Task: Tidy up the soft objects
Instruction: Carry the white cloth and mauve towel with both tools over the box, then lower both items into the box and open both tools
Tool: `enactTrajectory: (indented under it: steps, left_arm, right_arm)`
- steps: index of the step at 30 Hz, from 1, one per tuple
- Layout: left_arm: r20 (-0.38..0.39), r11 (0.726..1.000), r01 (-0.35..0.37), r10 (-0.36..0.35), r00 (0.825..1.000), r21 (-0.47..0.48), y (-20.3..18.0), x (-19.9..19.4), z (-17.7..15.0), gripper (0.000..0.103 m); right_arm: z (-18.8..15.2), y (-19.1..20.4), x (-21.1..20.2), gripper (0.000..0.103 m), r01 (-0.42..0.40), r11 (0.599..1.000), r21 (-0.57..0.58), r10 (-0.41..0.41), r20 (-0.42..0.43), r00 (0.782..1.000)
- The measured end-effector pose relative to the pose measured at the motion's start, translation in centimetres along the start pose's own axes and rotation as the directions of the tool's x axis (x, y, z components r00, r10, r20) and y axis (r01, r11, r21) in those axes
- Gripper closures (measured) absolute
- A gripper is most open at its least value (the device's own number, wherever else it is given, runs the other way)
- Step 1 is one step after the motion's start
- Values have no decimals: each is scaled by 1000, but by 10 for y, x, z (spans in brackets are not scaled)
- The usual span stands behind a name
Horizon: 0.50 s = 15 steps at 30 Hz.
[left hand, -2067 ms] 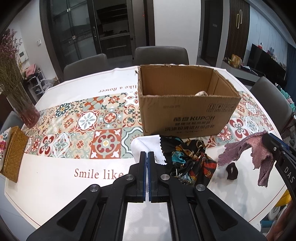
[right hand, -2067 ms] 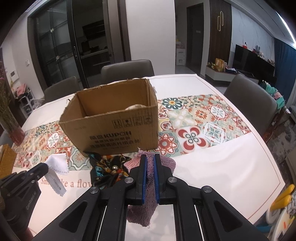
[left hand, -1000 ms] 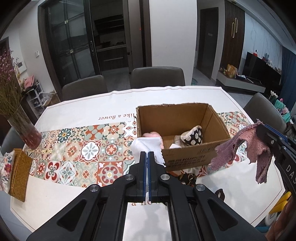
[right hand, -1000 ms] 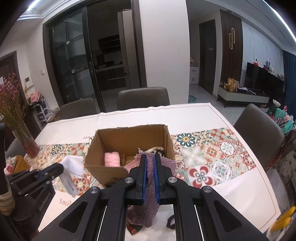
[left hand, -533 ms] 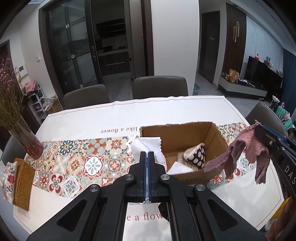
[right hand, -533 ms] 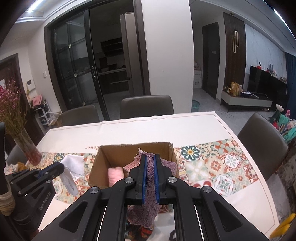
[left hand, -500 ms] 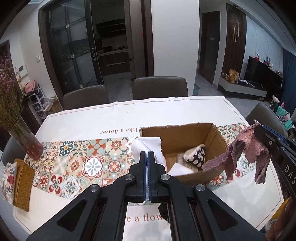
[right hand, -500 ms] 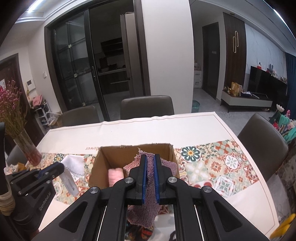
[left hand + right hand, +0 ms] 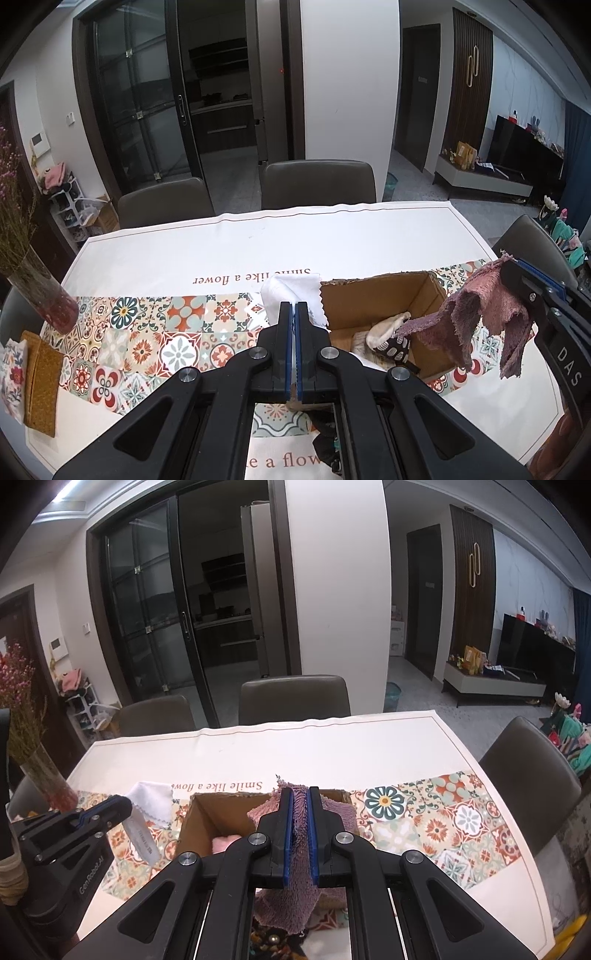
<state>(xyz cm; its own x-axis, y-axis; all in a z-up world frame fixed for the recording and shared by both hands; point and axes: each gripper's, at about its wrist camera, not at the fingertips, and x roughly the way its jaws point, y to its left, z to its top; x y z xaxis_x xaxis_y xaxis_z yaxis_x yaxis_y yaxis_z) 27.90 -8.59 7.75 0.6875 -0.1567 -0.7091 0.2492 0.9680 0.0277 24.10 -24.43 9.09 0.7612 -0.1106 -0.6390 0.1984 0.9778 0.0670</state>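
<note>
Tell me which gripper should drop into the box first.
Right, probably. The right gripper holds the purple towel hanging over the box opening. The left gripper holds its white cloth beside the box's left wall.

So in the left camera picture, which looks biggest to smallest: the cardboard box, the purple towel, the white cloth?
1. Cardboard box
2. Purple towel, though it hangs nearer the camera, so unsure
3. White cloth

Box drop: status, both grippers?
Left gripper shut on white cloth. Right gripper shut on purple towel. Both above cardboard box. Nothing blocking.
</note>
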Motion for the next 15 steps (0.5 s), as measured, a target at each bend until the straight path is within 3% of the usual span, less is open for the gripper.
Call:
enactTrajectory:
  steps: [15]
  left_arm:
    - [-70,1000,30,-30,997,1,-14,54,8,100]
  right_arm:
    - [1,-7,50,95,-5,1000,20,6,-80,997]
